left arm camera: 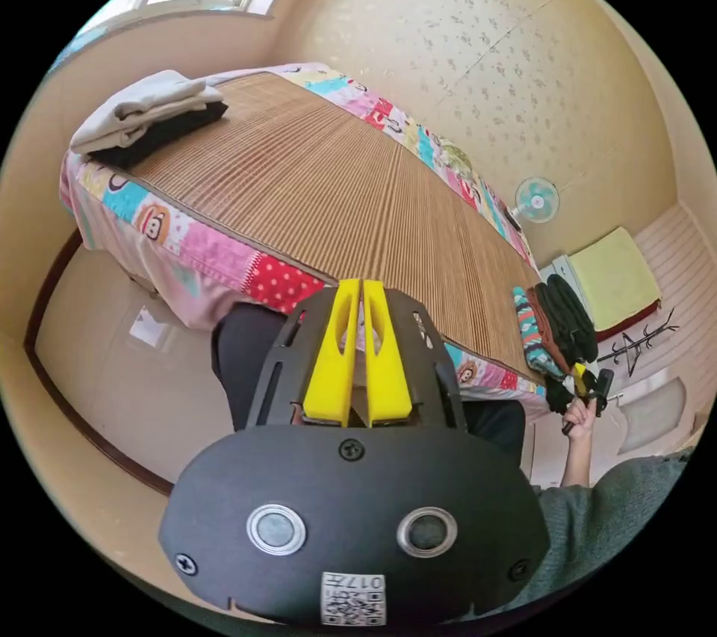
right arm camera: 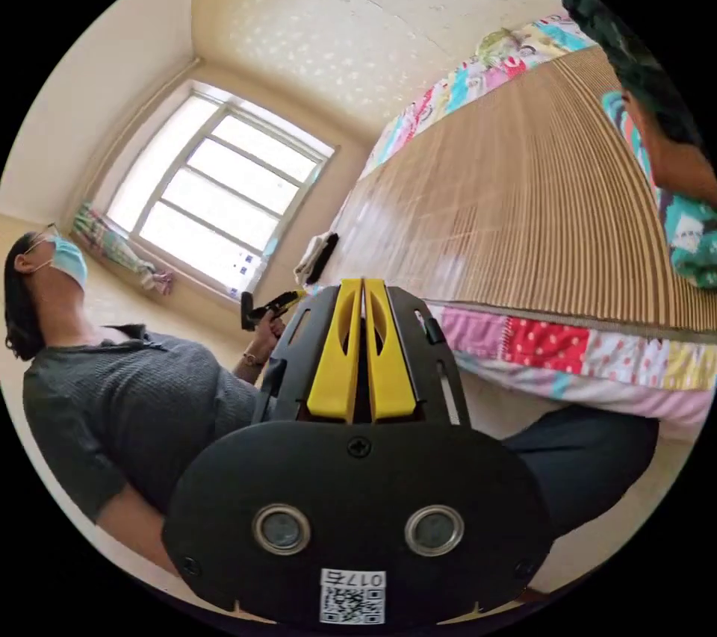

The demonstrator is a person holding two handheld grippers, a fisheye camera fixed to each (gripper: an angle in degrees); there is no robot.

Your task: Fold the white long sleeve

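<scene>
My left gripper hovers over the bed's near edge, its yellow jaws shut with nothing between them. A folded stack lies at the bed's far corner, pale white-grey garments on top of a black one. A loose pile of dark and striped clothes sits at the other end. Beside that pile a hand holds my right gripper. In the right gripper view my right gripper is shut and holds nothing. The loose pile lies at the upper right, and the folded stack is far off.
A bamboo mat covers the bed over a patchwork sheet. The person in a grey top stands by the bed, dark trousers against its edge. A fan, a green-cushioned seat and a coat rack stand beyond.
</scene>
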